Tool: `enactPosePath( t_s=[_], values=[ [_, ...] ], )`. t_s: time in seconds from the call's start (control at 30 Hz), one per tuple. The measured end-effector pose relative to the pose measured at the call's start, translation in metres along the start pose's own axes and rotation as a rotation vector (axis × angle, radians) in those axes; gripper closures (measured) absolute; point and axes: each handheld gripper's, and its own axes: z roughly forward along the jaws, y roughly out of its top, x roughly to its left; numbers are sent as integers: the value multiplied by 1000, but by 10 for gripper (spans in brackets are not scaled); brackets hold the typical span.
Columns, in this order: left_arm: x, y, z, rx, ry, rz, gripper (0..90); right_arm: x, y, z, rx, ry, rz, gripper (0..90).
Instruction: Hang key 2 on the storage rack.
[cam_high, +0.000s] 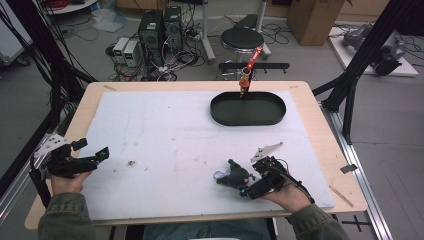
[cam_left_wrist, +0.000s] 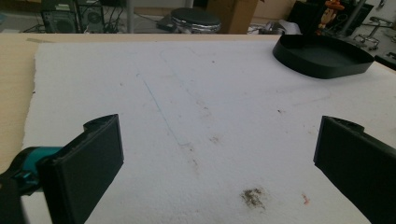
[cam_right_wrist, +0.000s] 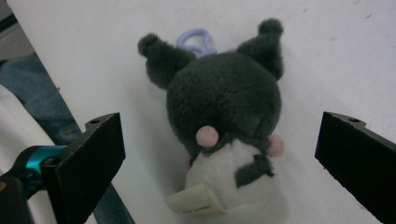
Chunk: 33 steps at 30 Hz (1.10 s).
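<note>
1. Right gripper (cam_high: 245, 182) sits low at the near right of the white mat (cam_high: 165, 135), held in the person's right hand (cam_high: 287, 192), pointed left toward the plush toy (cam_high: 231, 176).
2. From the right gripper view, both jaws stand wide apart, one on each side of the plush toy (cam_right_wrist: 224, 126), and neither touches it. Nothing is gripped.
3. The toy lies on the mat close to the table's near edge. It is dark grey with 2 pointed ears, a white lower part with a cloth tag (cam_right_wrist: 194, 200), 2 small pink spots, and a pale purple loop (cam_right_wrist: 196, 41) at the top of its head.
4. Over on the other side, the left gripper (cam_high: 92, 157) is at the near left edge of the mat, held in the left hand (cam_high: 65, 182), well apart from the toy.
5. The left gripper view shows its jaws spread wide too, with bare, stained mat between them and no object inside.
6. Far across the mat, toward the right, sits a black oval tray (cam_high: 248, 119), well apart from both grippers.
7. A small orange figure (cam_high: 244, 82) stands at the tray's far rim, with a red stick (cam_high: 255, 54) just behind it.
</note>
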Motion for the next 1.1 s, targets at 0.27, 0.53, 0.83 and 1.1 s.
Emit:
enactPosePath(
  t_s=[0.27,0.53,0.83,1.1],
  values=[
    [0,0,0,-2,1,-1,19,2,-6,13,58,-18,-18,5],
    [0,0,1,4,3,2,19,4,-8,15,54,-43,-21,91],
    [0,0,1,5,4,2,18,11,-11,17,81,-96,-43,444],
    [0,0,1,4,6,3,19,2,-6,-6,-29,-59,45,451]
  ],
)
